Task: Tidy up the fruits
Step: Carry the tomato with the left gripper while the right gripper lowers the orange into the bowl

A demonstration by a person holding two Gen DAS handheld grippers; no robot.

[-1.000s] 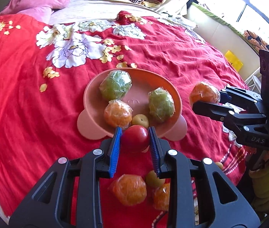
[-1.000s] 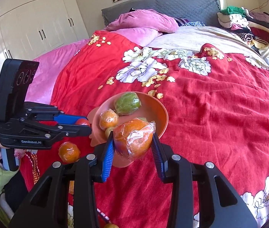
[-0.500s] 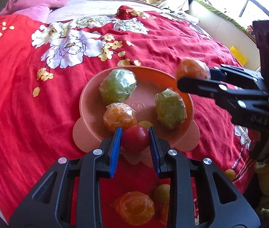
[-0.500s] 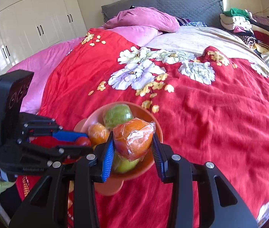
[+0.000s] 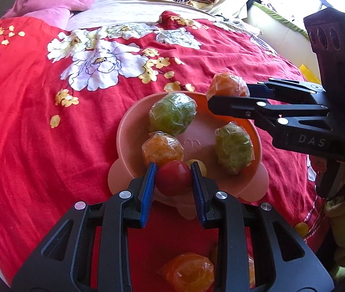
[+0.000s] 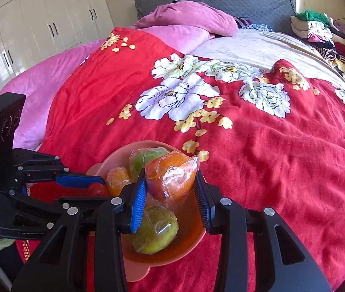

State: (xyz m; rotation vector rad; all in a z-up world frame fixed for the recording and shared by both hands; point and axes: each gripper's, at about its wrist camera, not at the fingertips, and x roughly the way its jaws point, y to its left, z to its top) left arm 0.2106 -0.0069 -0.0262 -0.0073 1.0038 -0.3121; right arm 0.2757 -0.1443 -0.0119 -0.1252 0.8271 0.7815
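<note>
Fruits lay partly in the pink bowl [image 5: 128, 131] on the red bedspread [image 5: 26, 133], partly loose near the bed's near edge, and one in each gripper. Going left to right in the left wrist view: the bowl held a wrapped orange [image 5: 162, 148], a wrapped green fruit [image 5: 172, 113] behind it, a small yellow fruit [image 5: 200, 166] and a second wrapped green fruit [image 5: 234, 148] toward its right rim. The left gripper [image 5: 173, 178] had its fingers [image 5: 148, 187] closed on a red fruit [image 5: 173, 177], poised over the bowl's near rim. Below it another wrapped orange [image 5: 188, 271] waited on the bedspread.

To the right, the right gripper [image 6: 170, 185] had its fingers [image 6: 137, 202] closed on a plastic-wrapped orange [image 6: 171, 177]. Over the last second it had travelled in from beside the bowl's right rim, and now hung above the bowl's far right part, over open floor between the green fruits. The left gripper had barely shifted, creeping from just short of the rim to over it.

That likely meant both fruits were about ready to drop in, the orange first. Afterward, the loose fruits near the bed's edge would still need collecting.
</note>
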